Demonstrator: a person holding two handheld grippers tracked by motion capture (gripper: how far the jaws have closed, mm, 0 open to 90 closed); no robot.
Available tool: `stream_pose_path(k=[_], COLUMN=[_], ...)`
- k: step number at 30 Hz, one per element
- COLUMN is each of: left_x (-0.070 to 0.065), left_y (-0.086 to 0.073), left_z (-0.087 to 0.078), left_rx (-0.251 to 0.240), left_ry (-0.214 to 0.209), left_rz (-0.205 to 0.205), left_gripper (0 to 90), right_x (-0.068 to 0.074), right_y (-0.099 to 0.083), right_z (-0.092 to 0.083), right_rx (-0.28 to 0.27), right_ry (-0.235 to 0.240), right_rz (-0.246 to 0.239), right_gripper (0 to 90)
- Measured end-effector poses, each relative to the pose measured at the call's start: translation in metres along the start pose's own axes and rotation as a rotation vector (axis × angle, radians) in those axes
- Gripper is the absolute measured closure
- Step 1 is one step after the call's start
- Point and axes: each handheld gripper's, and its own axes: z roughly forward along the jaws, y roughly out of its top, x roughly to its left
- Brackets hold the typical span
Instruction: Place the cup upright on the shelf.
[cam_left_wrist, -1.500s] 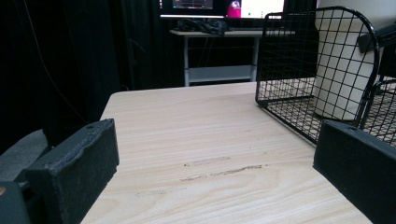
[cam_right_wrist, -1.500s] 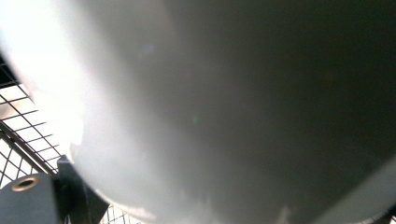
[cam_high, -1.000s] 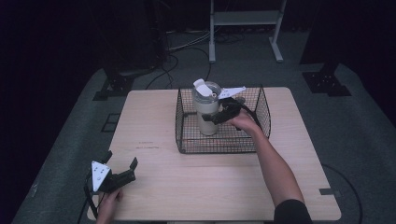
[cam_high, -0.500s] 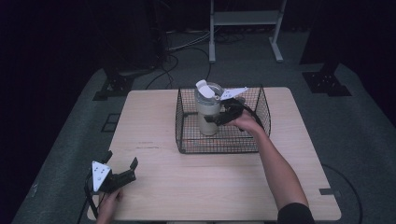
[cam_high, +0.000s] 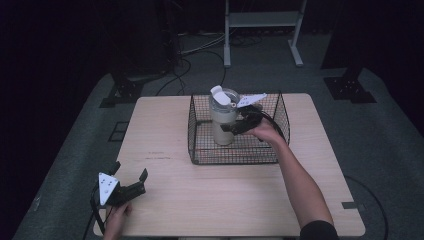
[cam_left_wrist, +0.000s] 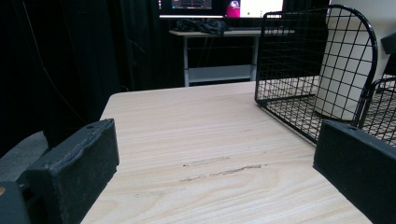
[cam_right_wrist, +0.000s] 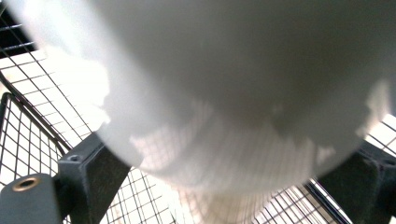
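Wooden table (cam_high: 240, 200) unchanged: right gripper (cam_high: 235, 126) stays clamped on tumbler (cam_high: 223, 120), left gripper (cam_high: 131, 186) jaws apart.

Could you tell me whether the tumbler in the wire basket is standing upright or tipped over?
Upright: the tumbler stands inside the wire basket, lid on top, with the right gripper clamped around it.

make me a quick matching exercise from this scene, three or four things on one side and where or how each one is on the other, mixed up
Things:
1. tumbler
2. wire basket
3. left gripper
4. right gripper

States:
a. open, low at the table's near left corner
b. black mesh, resting on the table
c. upright inside the basket
d. jaws on either side of the tumbler

Pairs: 1-c, 2-b, 3-a, 4-d
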Motion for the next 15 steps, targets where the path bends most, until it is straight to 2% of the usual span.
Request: stream_pose_path(k=[15], left_x=[0.000], left_y=[0.000], left_z=[0.000], left_rx=[0.000], left_ry=[0.000], left_rz=[0.001], left_gripper=[0.0], right_x=[0.004], right_y=[0.003], right_z=[-0.016], right_rx=[0.024], right_ry=[-0.048], right_rz=[0.030], right_gripper=[8.5])
